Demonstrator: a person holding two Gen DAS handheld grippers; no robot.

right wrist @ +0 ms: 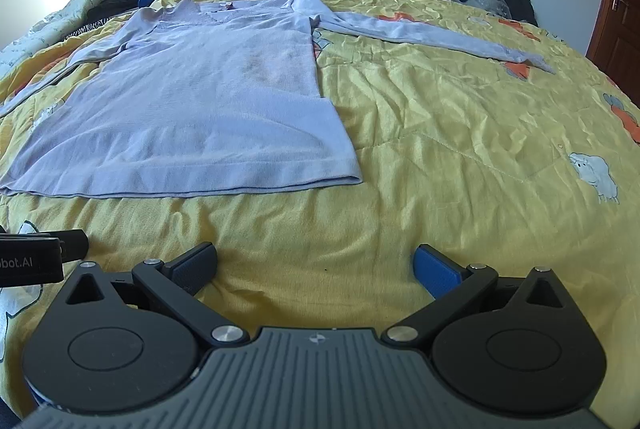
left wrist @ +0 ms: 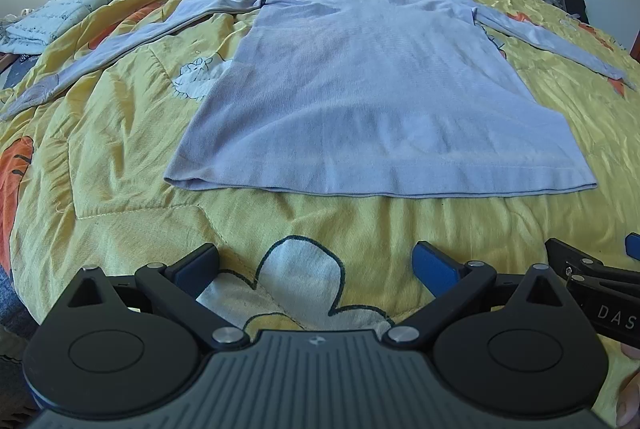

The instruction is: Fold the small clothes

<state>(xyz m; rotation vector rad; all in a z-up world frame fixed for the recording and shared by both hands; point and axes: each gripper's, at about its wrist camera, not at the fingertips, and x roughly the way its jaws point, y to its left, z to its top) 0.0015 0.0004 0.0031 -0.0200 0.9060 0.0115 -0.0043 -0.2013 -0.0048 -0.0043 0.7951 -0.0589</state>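
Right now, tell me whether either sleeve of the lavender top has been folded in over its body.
No. In the left wrist view the lavender top lies flat on the yellow quilt with both sleeves stretched outward.

A pale lavender long-sleeved top (left wrist: 372, 85) lies flat and unfolded on the bed, hem nearest at 6 o'clock, neckline at 12. Its sleeves spread out toward 9 and 3 o'clock. The knit body is smooth, with only shallow wrinkles.
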